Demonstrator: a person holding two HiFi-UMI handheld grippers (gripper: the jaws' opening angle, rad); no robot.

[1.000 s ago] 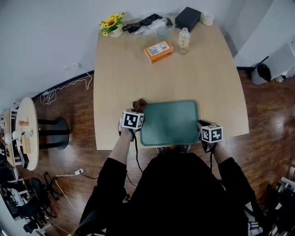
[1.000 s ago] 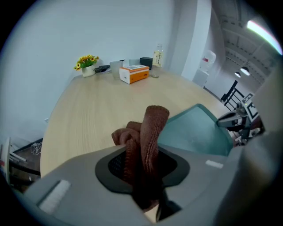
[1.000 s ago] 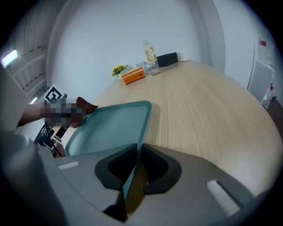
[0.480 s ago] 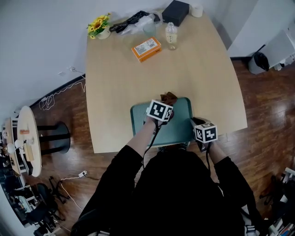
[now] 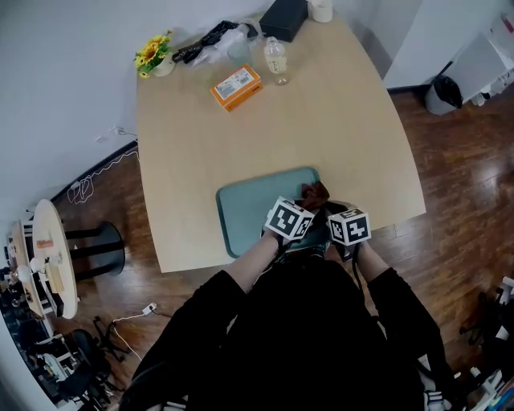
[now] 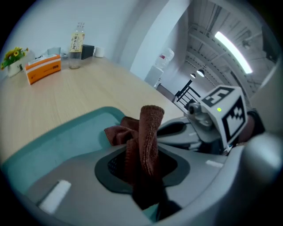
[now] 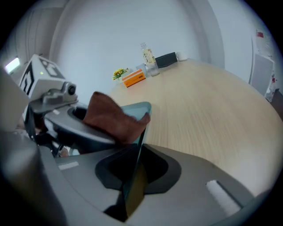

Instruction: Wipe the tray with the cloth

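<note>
A teal tray [image 5: 249, 205] lies at the near edge of the wooden table [image 5: 321, 128]. My left gripper [image 5: 305, 204] is shut on a brown cloth [image 5: 315, 193], which rests on the tray's right end. In the left gripper view the cloth [image 6: 148, 128] stands bunched up out of the jaws over the tray [image 6: 57, 141]. My right gripper [image 5: 334, 212] is right beside it, shut on the tray's right rim. In the right gripper view that rim [image 7: 140, 108] runs edge-on between the jaws of my right gripper [image 7: 135, 176], with the cloth [image 7: 112, 117] just to its left.
At the table's far end stand an orange box [image 5: 236, 86], a clear bottle [image 5: 275, 56], a pot of yellow flowers [image 5: 152, 52] and a black box [image 5: 283, 18]. The tray sits close to the table's front edge. A dark bin [image 5: 442, 96] stands on the floor at right.
My left gripper has carried the cloth from the tray's left edge across to its right end. The right gripper has stayed on the tray's right rim.
</note>
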